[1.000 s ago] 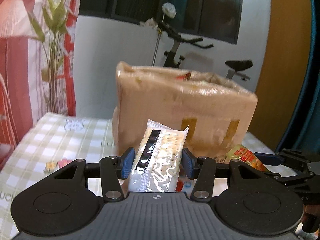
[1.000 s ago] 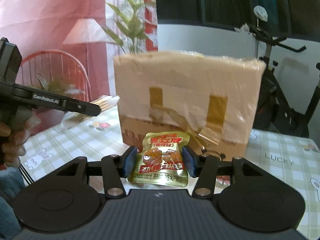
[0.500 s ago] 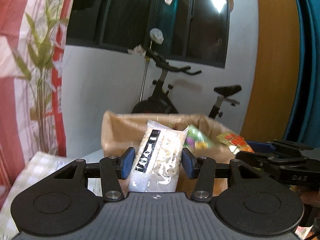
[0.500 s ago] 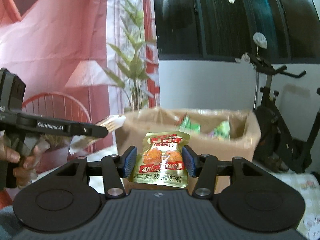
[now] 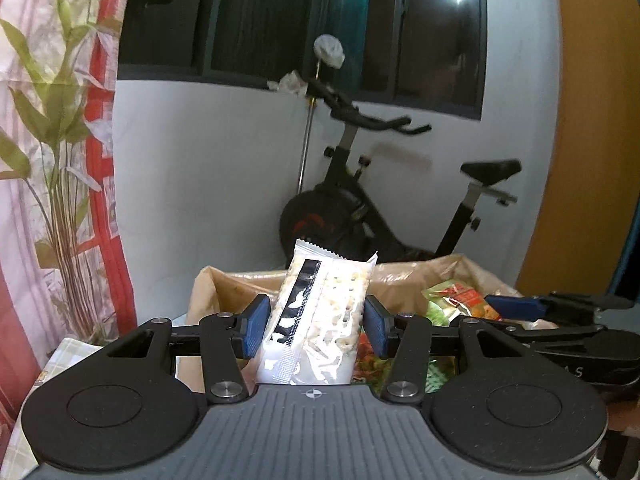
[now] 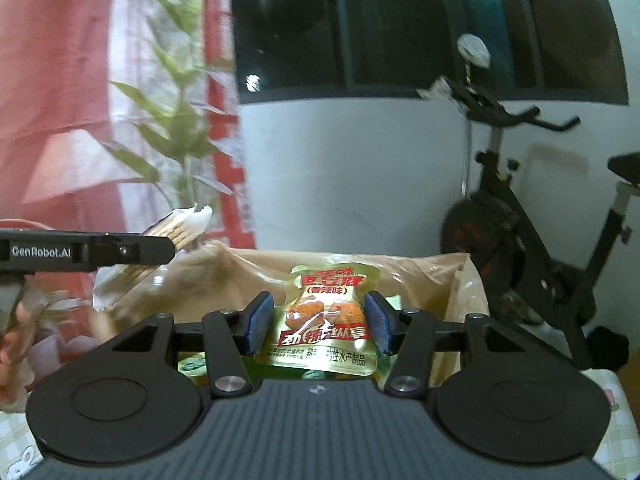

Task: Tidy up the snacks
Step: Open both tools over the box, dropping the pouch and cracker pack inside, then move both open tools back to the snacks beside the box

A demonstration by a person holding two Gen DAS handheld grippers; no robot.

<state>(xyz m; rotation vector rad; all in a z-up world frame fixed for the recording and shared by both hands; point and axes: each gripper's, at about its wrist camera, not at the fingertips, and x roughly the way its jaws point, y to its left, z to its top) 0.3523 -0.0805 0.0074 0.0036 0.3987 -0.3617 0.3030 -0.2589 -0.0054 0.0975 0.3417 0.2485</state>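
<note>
My left gripper (image 5: 316,330) is shut on a clear cracker packet (image 5: 320,312) with a black stripe, held upright above the near left part of the open cardboard box (image 5: 224,280). In the right wrist view, my right gripper (image 6: 318,322) is shut on a gold snack packet (image 6: 328,312) with red lettering, over the middle of the box (image 6: 400,258). Each gripper shows in the other's view: a right finger (image 5: 516,307) at the right, a left finger (image 6: 132,248) with the cracker packet (image 6: 180,228) at the left. Green and red packets (image 5: 440,304) lie inside the box.
The box stands on a table with a checked cloth (image 5: 68,352). Behind it are a white wall and a black exercise bike (image 5: 360,216). A curtain with a printed plant (image 5: 60,120) hangs at the left, an orange panel (image 5: 580,160) at the right.
Both grippers have risen and moved forward with their packets, from facing the box's taped side to being over its open top. The snacks inside have come into sight.
</note>
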